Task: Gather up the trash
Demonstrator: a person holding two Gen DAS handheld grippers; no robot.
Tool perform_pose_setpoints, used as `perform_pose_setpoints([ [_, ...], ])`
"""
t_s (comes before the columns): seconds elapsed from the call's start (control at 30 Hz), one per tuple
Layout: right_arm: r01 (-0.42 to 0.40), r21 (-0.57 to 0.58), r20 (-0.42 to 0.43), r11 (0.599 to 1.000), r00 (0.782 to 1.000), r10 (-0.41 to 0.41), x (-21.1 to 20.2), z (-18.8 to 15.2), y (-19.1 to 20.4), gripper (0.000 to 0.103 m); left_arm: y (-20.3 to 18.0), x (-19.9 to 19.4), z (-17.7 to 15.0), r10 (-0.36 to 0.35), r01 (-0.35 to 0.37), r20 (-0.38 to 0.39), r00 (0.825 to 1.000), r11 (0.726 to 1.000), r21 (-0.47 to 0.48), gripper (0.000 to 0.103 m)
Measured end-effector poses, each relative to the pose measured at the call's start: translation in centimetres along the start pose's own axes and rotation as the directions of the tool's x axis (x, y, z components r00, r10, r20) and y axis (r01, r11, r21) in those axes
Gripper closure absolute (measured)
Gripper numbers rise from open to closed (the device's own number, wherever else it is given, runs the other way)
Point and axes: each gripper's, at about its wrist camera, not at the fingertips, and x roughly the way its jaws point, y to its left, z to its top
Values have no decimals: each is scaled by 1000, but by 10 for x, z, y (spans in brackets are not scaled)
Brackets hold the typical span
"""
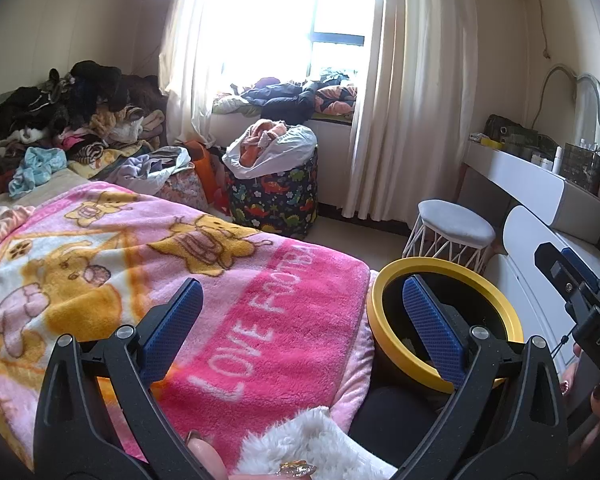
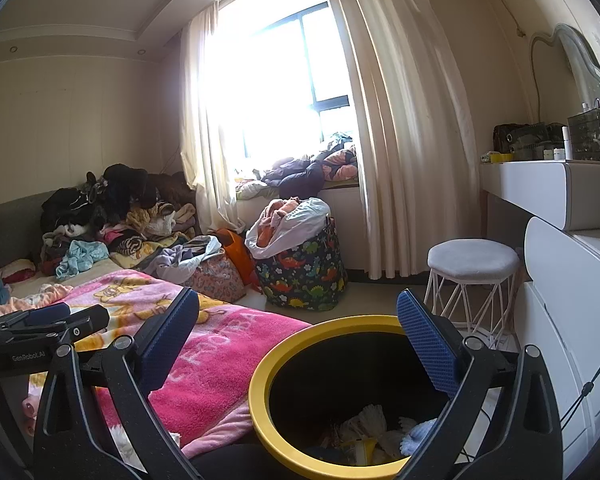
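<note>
Holding crumpled trash [image 2: 374, 432], yellow-rimmed bin [image 2: 260, 372], both grippers, left [image 1: 300, 328], right [image 2: 300, 344], spread wide, empty

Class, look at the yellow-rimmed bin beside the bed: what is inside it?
Inside the yellow-rimmed bin, the right wrist view shows crumpled white tissue or paper and a pale blue scrap at the bottom. The right gripper frame hides the rest.

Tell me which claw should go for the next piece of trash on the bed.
Left, probably. The left claw hangs open over the pink blanket, while the right claw sits open above the yellow-rimmed bin, which already holds trash. No loose trash is clearly visible on the blanket.
</note>
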Motion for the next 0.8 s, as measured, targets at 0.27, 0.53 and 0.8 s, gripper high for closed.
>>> perform_pose_setpoints([
  [0.27, -11, -1, -26, 1000, 1000, 11, 2, 1, 3, 6, 2, 2, 3, -16, 15, -25, 1000, 1000, -18, 11],
  [0.53, -349, -98, -172, 932, 928, 330, 51, 27, 99, 6, 88, -1, -6, 214, -230, -110, 971, 961, -152, 11],
  [0.8, -771, -80, -605, 631, 541, 584, 122, -44, 323, 6, 269, -40, -57, 641, -713, -314, 701, 642, -281, 11],
])
